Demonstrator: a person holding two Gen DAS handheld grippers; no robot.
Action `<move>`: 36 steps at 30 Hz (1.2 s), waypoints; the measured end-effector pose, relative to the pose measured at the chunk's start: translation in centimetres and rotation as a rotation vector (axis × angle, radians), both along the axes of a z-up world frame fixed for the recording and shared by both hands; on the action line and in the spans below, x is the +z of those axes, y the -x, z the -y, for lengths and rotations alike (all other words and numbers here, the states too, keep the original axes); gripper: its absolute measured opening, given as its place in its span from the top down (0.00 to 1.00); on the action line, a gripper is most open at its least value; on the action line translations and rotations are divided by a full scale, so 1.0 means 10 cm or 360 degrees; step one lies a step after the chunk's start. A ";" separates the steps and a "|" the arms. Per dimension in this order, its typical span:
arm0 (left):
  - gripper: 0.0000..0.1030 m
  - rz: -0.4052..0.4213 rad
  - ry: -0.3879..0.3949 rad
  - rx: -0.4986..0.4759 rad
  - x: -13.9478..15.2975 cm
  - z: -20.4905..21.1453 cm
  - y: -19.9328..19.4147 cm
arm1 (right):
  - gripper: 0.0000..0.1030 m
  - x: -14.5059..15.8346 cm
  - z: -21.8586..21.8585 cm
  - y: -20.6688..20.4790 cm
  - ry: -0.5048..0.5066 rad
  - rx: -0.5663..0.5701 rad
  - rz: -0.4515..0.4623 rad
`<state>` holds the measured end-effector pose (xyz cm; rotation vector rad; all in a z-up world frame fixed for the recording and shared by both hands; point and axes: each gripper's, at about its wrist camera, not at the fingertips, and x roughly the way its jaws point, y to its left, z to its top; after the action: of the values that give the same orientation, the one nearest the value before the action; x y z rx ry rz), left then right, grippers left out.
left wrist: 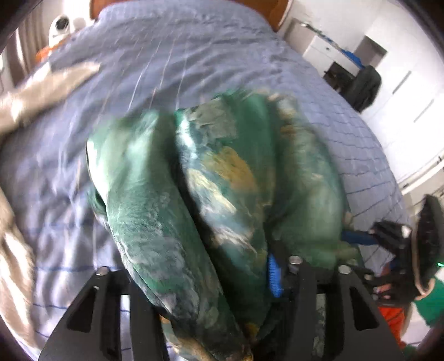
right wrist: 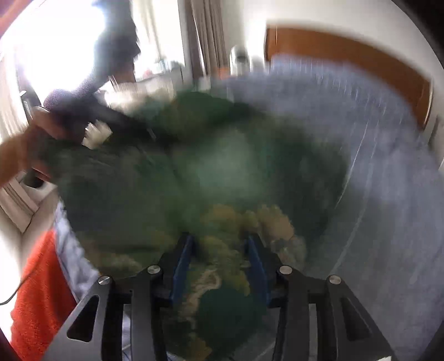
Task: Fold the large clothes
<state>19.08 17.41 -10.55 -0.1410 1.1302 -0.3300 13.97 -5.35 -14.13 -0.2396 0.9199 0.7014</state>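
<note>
Left wrist view: the green garment [left wrist: 222,200] fills the middle of the frame, bunched into thick folds with yellow and white patches, hanging over the blue bed cover [left wrist: 194,64]. The left gripper [left wrist: 219,280] is clenched on that cloth — fabric is packed between its black fingers, and one blue pad [left wrist: 274,275] peeks out at 5 o'clock beside the bundle. At 4 o'clock the right gripper [left wrist: 360,238] reaches in from the edge, its blue tip touching the garment's right side. A beige cloth [left wrist: 41,94] lies on the bed at 10 o'clock, well apart from the green bundle. At 12 o'clock sits the wooden headboard [left wrist: 274,11], and a white round device [left wrist: 61,26] is at 11 o'clock.

Right wrist view (heavily blurred): the garment [right wrist: 211,166] again covers the centre, and the right gripper [right wrist: 220,263] is grasping it — a yellow-green fold is pinched between the two blue pads [right wrist: 181,266] at 6 o'clock. The left gripper [right wrist: 116,116] shows as a dark shape at 10 o'clock, with the person's hand [right wrist: 33,138] at 9 o'clock. The bed cover [right wrist: 374,138] spreads to 3 o'clock under the headboard [right wrist: 360,55]. Orange cloth [right wrist: 38,291] shows at 8 o'clock.
</note>
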 end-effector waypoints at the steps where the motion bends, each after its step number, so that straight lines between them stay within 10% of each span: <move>1: 0.45 -0.0002 0.0012 0.0016 -0.07 -0.05 0.01 | 0.60 -0.11 0.00 -0.01 -0.0011 -0.0022 -0.0024; 8: 0.42 0.0017 0.0174 0.0069 -0.14 -0.20 0.04 | 0.59 -0.05 0.04 0.03 -0.0027 -0.0033 -0.0033; 18: 0.40 0.0017 0.0366 0.0083 -0.32 -0.43 0.05 | 0.59 0.62 -0.28 -1.14 -0.0338 -0.0108 -0.0160; 26: 0.39 0.0152 -0.0001 0.0111 -0.31 -0.15 0.13 | 0.59 -0.46 -0.75 -1.80 -0.0164 -0.0193 -0.0376; 36: 0.37 0.0240 -0.0179 0.0120 -0.24 -0.04 0.24 | 0.59 -0.40 -0.69 -1.73 -0.0175 -0.0189 -0.0286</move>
<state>16.65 17.79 -12.98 -0.0584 0.9887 -0.2059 31.23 1.53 -18.09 -0.0240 1.0541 0.6688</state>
